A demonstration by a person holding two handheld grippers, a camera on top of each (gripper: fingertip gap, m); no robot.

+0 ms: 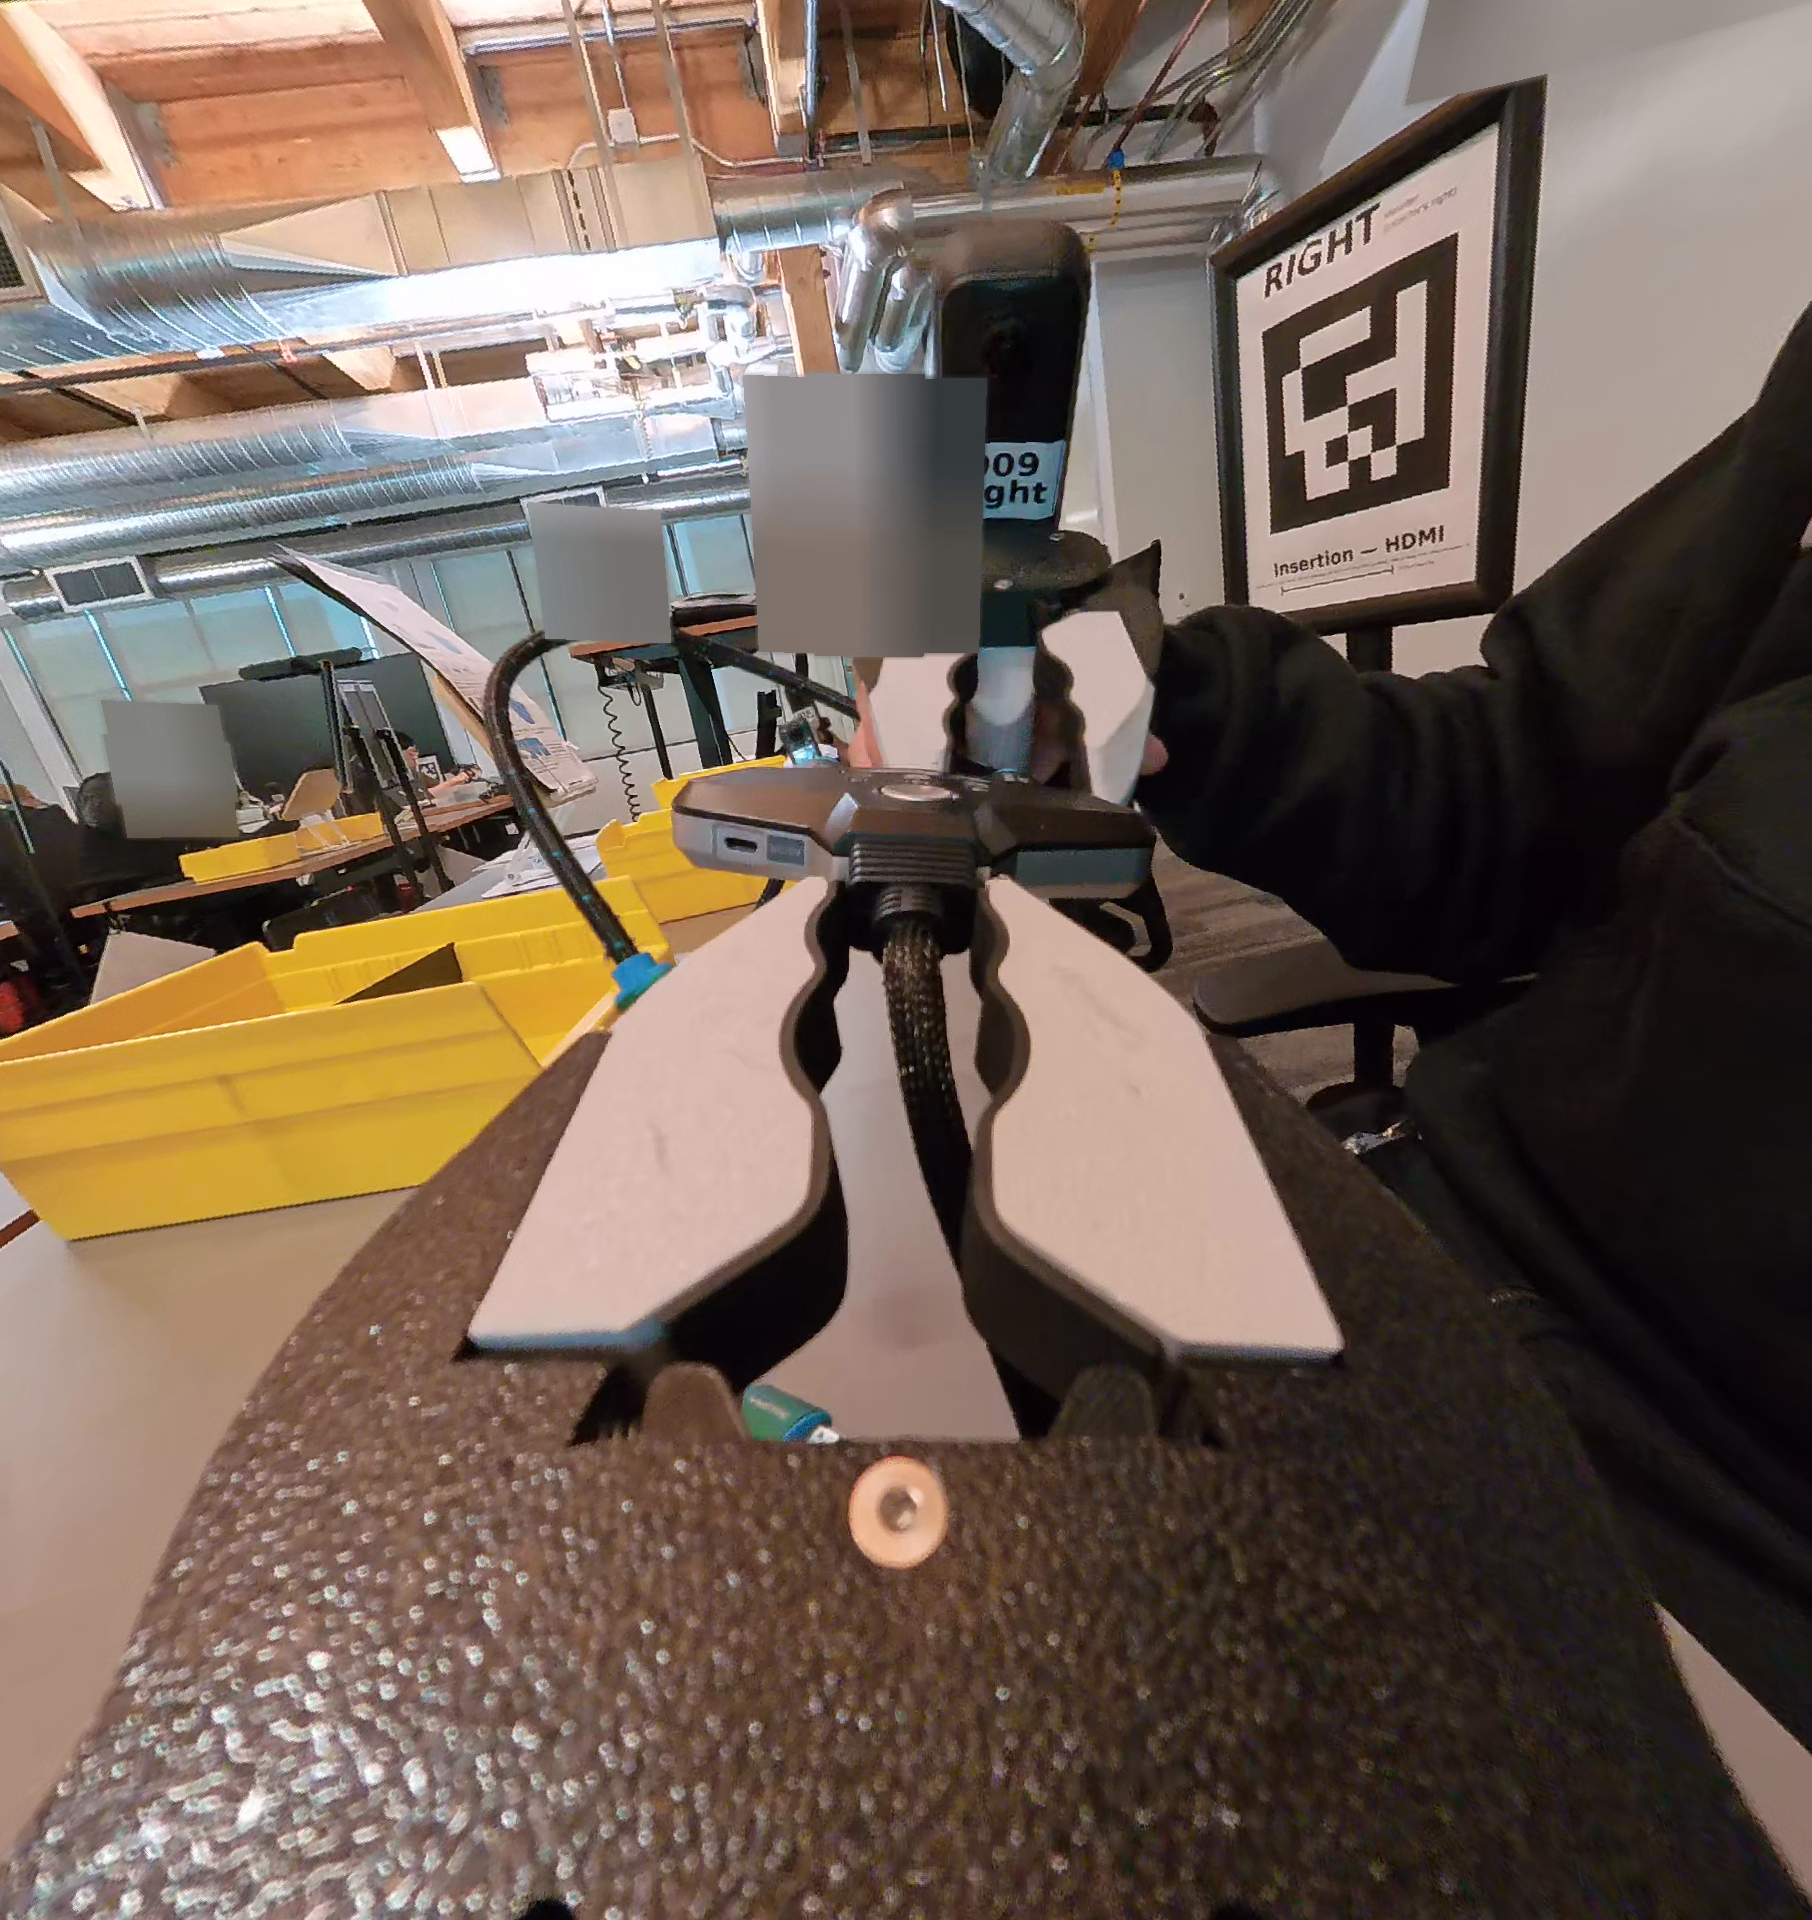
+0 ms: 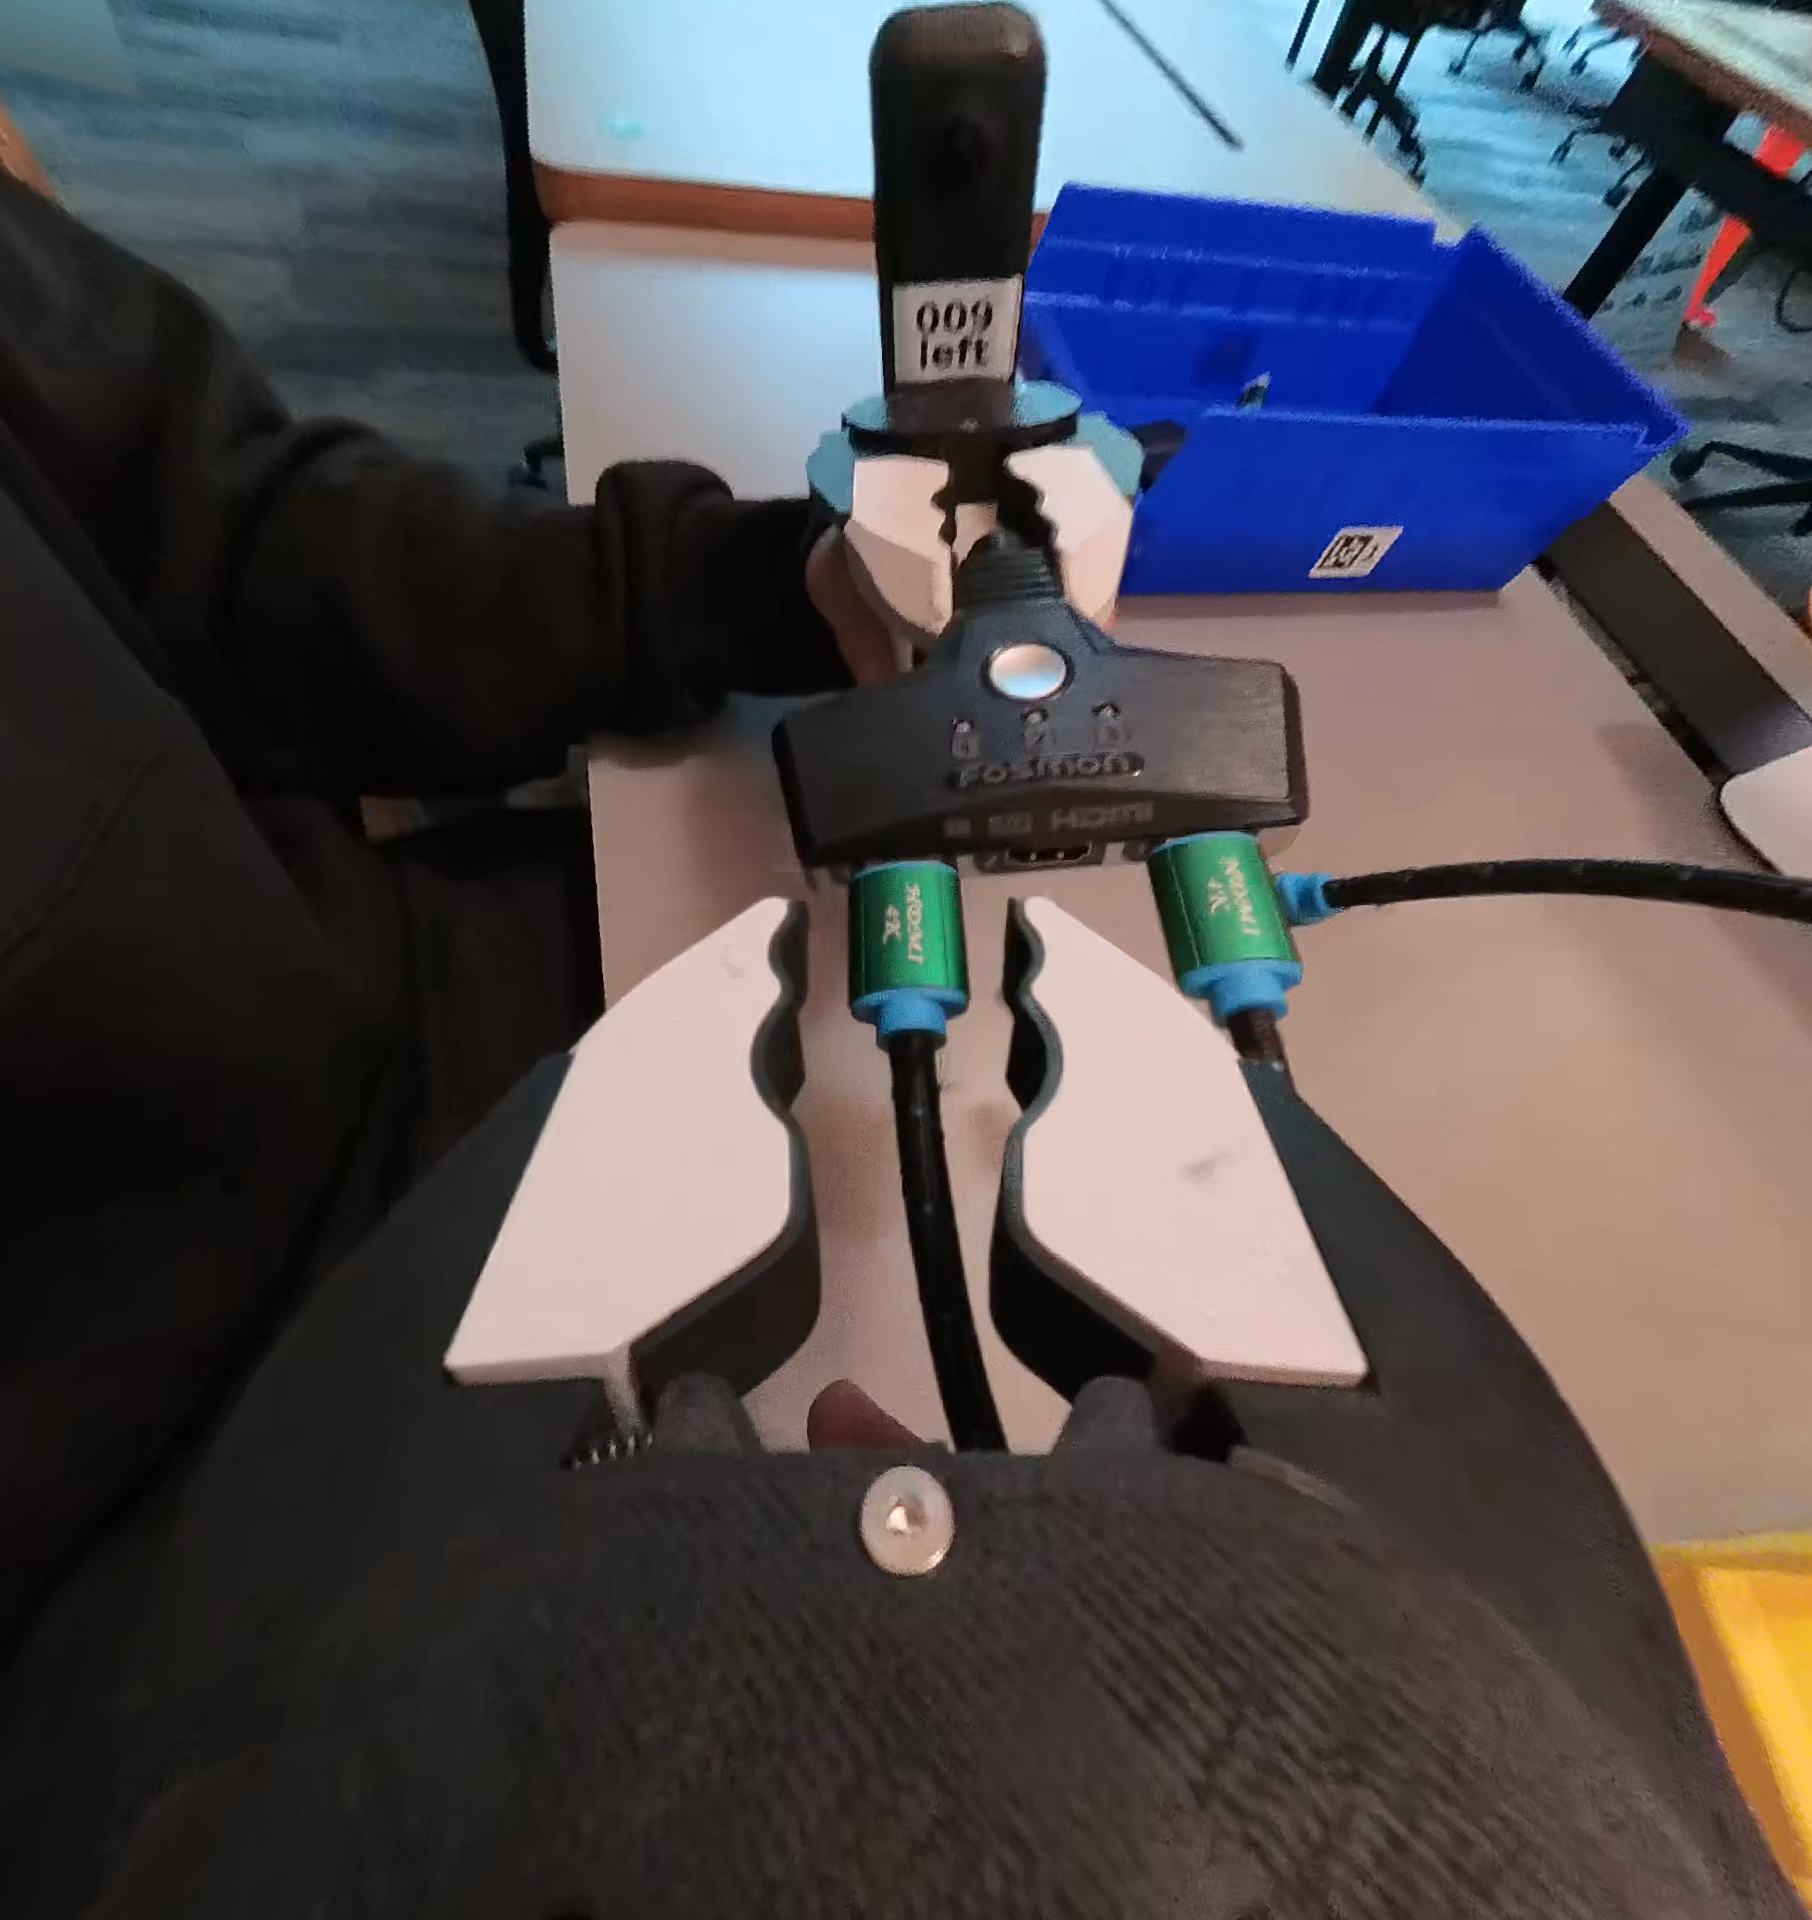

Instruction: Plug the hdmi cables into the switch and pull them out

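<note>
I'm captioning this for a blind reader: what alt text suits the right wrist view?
A black HDMI switch is held above a table, two green plugs in its ports; the right gripper straddles one, jaws open, and the left gripper grips the switch's far cable.

1. In the right wrist view, the switch (image 2: pixel 1037 748) sits mid-frame above the table (image 2: pixel 1504 1143), between the two tools.
2. The left tool (image 2: pixel 990 540) lies just behind the switch, at its rear cable (image 1: pixel 917 1039).
3. The right tool (image 2: pixel 907 914) lies before the switch, its fingers either side of the left plug (image 2: pixel 902 940).
4. The right plug (image 2: pixel 1229 930) sits in the switch's front right port; the middle port lies between the plugs.
5. A bin (image 2: pixel 1401 416) stands on the table at upper right, behind the switch.
</note>
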